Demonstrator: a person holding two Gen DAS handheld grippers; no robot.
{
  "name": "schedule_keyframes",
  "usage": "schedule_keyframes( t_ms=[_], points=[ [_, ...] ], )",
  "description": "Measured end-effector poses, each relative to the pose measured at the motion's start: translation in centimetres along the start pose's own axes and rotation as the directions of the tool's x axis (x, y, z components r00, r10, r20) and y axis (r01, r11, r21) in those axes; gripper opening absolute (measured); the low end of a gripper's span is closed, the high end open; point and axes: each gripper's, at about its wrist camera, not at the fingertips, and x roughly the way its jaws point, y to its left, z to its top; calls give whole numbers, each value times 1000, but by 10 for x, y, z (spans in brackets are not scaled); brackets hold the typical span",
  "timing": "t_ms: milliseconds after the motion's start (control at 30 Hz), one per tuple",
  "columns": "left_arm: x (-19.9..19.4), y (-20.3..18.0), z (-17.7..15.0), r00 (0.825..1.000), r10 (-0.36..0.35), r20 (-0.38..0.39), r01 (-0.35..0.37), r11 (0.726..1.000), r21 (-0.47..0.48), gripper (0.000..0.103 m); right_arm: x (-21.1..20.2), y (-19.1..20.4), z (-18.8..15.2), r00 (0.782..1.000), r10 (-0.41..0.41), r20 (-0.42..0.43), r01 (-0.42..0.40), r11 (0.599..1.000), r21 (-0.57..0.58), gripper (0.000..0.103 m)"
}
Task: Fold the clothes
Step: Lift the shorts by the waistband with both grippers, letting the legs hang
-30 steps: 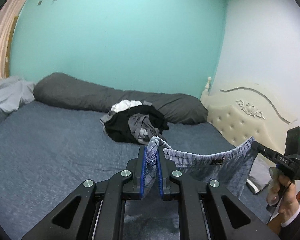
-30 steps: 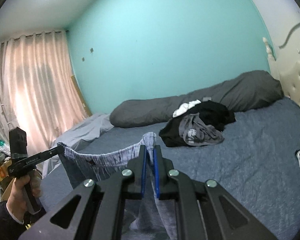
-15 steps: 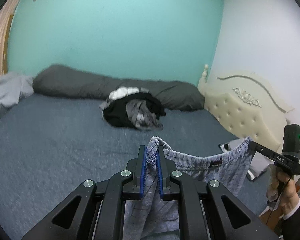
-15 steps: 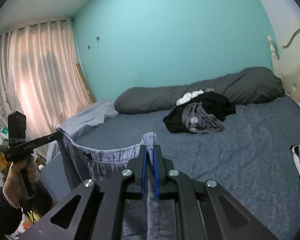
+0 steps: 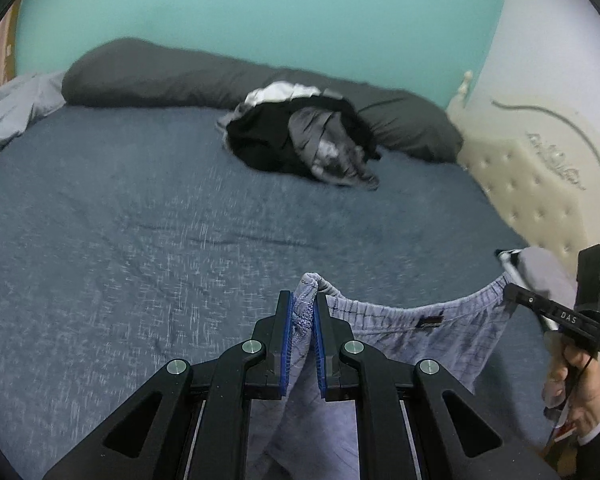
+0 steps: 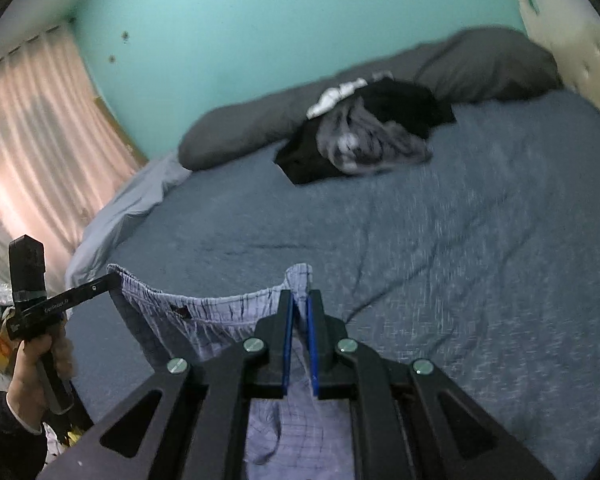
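A pair of light blue checked shorts [image 5: 432, 336] hangs stretched by its waistband between my two grippers, above the near edge of the blue bed [image 5: 140, 240]. My left gripper [image 5: 303, 300] is shut on one end of the waistband. My right gripper [image 6: 299, 300] is shut on the other end, with the shorts [image 6: 204, 316] sagging between. In the left wrist view the right gripper [image 5: 512, 288] shows at the far right, held by a hand [image 5: 576, 392]. In the right wrist view the left gripper [image 6: 114, 280] shows at the far left. The legs of the shorts hang down out of sight.
A heap of black, grey and white clothes [image 5: 304, 140] lies near the far side of the bed, against a long dark grey pillow [image 5: 160, 76]. A cream tufted headboard [image 5: 540, 184] stands on the right. A pale grey sheet [image 6: 120, 212] and pink curtains [image 6: 32, 140] are on the left.
Both cameras have tipped downward and moved out over the bed, so the mattress fills more of the view. The shorts stay stretched between the two shut grippers.
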Motion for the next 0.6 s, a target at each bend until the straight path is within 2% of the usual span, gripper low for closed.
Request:
schedule_keyframes(
  t_ms=[167, 600],
  points=[
    [53, 15, 2, 999, 9, -53, -10, 1000, -17, 10, 39, -23, 5, 999, -20, -36, 21, 1000, 23, 7],
    [140, 29, 21, 989, 11, -146, -13, 1000, -11, 10, 115, -64, 29, 991, -71, -111, 78, 995, 63, 7]
  ],
)
